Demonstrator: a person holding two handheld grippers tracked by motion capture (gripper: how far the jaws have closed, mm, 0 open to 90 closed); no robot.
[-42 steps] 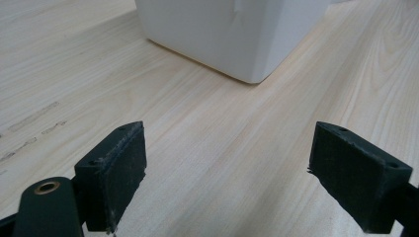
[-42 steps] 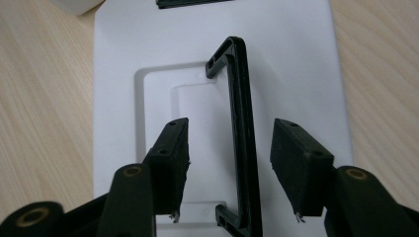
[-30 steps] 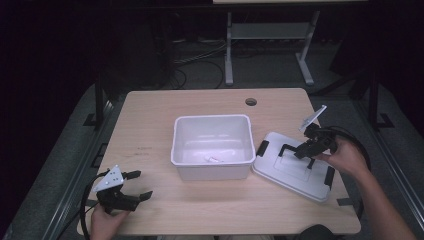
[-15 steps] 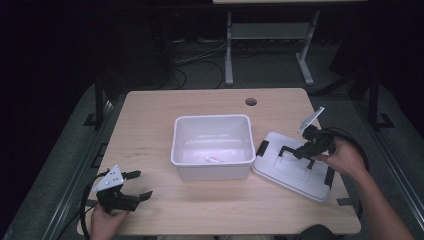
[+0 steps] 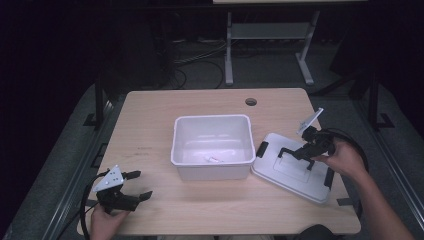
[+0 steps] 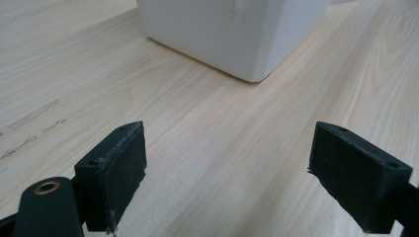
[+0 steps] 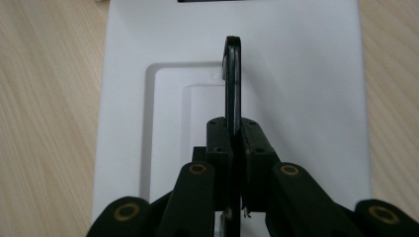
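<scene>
The small item (image 5: 214,160) in the tub (image 5: 210,125) is too small to identify; the tub's top is cropped at 12 o'clock in the left gripper view.

White rectangular lid (image 5: 295,172) with black side clips and a stepped recess in its top, lying flat on the tabletop (image 5: 165,110) just right of the open white bin (image 5: 212,145). Black handle (image 7: 232,79) raised upright at its centre, pinched edge-on.

No readable text, label, brand, number or sign is showing anywhere in these pictures. The white lid (image 7: 237,59) and the white tub (image 5: 212,145) are showing plain surfaces, and the wooden table (image 5: 150,115) is bearing only faint scuff marks.
</scene>
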